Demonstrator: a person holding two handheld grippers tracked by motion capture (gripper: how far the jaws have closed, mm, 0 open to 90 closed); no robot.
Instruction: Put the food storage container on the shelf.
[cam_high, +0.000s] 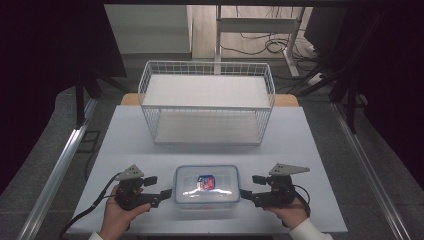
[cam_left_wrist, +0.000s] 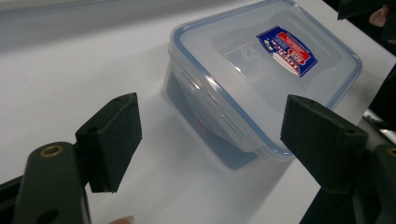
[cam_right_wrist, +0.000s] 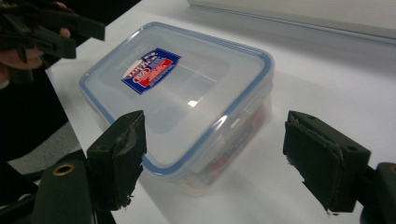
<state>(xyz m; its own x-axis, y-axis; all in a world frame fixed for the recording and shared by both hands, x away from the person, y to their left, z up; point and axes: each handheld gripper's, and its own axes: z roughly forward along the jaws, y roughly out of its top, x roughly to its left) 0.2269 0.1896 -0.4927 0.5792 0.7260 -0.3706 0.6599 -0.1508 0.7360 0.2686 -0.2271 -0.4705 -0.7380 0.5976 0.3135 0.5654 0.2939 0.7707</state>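
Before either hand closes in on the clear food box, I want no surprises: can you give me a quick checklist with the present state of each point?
1. Lid seated flat on the food box: ok.
2. Left tongs open, nothing between the jaws: ok.
3. Right tongs open, nothing between the jaws: ok.
4. Tongs flank the box at opposite short ends: ok.
5. Side latches of the box fastened: cannot tell.
6. Wire shelf rack stands apart behind the box: ok.
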